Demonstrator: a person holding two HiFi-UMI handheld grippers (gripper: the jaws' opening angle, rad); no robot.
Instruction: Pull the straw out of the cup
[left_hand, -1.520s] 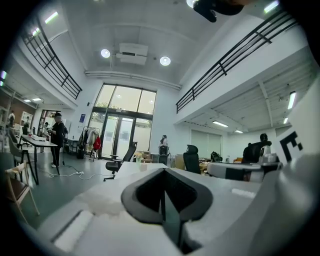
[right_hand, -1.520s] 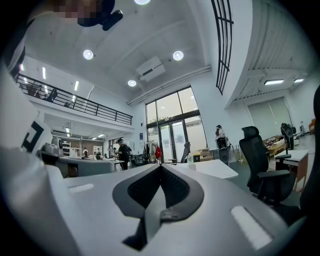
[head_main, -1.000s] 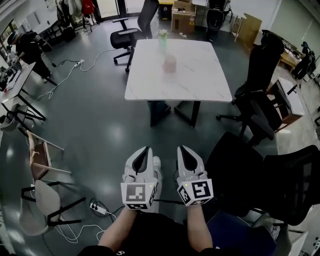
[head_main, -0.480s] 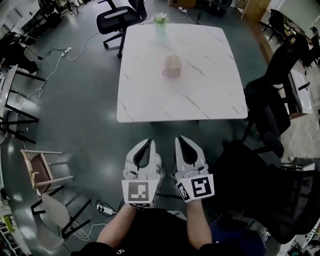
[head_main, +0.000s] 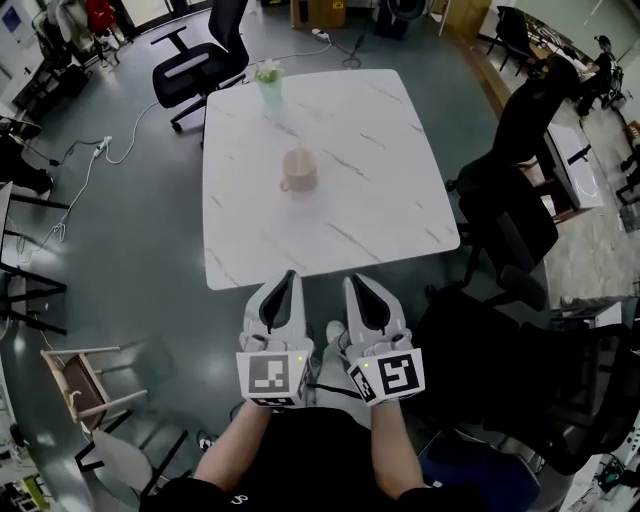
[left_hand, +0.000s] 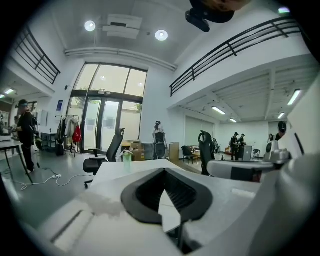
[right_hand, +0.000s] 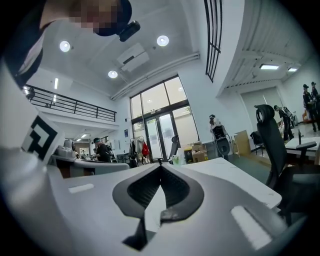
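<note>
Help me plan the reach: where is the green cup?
Head view: the green cup stands near the table's far edge, left of centre, beyond the beige mug.

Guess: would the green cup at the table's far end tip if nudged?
Likely: the cup looks narrow and taller than wide, so a push near its rim could tip it. It seems translucent, perhaps light plastic. On the smooth table it may also slide.
</note>
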